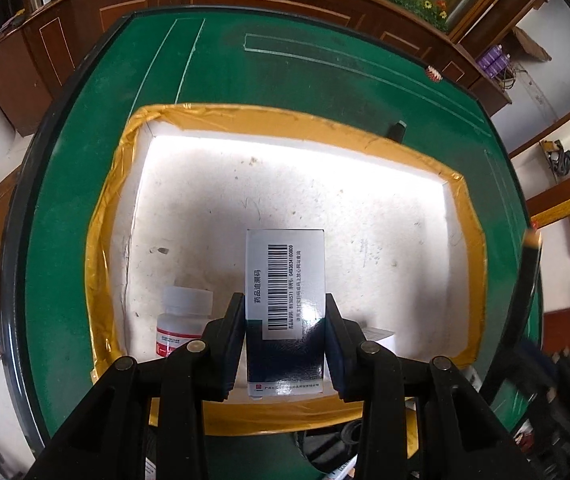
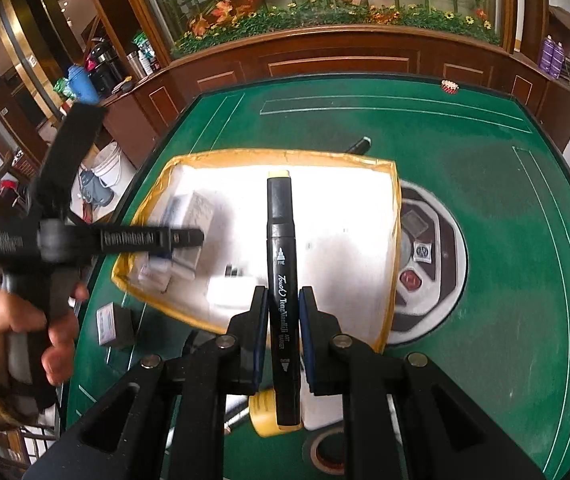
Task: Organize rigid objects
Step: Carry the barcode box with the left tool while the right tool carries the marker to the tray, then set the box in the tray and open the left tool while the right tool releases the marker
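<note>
My left gripper (image 1: 284, 304) is shut on a white-and-dark medicine box (image 1: 284, 280) with a barcode, held over the white foam tray (image 1: 365, 216) with yellow-taped rim. A white pill bottle (image 1: 183, 320) with a red label stands in the tray's near left corner. My right gripper (image 2: 283, 300) is shut on a black marker pen (image 2: 281, 248) with a pale cap, held above the same tray (image 2: 349, 216). The left gripper (image 2: 189, 236) shows blurred over the tray's left side, with boxes (image 2: 189, 220) under it.
The tray sits on a green felt table (image 1: 285, 72). Another black marker (image 2: 359, 146) lies beyond the tray's far edge. A small box (image 2: 111, 326) lies on the felt left of the tray. A round control panel (image 2: 425, 260) is right of it. A tape roll (image 2: 325, 454) lies near.
</note>
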The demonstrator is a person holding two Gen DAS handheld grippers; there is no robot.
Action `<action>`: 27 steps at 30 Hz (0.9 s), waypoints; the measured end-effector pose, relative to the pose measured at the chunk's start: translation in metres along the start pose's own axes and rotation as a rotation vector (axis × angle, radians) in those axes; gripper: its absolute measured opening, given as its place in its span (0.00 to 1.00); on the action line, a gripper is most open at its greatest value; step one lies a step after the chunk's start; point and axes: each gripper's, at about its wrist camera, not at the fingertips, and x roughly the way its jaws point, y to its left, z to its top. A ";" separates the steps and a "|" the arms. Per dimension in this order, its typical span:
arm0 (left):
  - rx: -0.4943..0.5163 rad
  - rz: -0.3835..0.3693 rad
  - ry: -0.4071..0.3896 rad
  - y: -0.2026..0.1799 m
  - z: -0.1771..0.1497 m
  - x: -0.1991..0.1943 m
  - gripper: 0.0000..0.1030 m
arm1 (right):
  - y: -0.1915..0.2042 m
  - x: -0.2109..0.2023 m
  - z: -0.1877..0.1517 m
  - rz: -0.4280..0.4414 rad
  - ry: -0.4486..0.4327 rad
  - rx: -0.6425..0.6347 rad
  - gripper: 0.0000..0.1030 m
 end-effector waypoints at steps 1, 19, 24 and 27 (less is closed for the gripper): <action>0.005 0.005 0.002 0.000 -0.001 0.002 0.37 | 0.000 0.003 0.003 -0.003 0.000 0.002 0.14; 0.024 0.090 0.006 0.023 -0.008 0.017 0.37 | -0.026 0.080 0.019 -0.092 0.083 0.049 0.14; 0.019 0.093 0.014 0.021 -0.011 0.023 0.37 | -0.036 0.089 0.015 -0.093 0.089 0.059 0.14; 0.015 0.100 0.012 0.020 -0.011 0.023 0.37 | -0.039 0.093 0.013 -0.103 0.088 0.062 0.14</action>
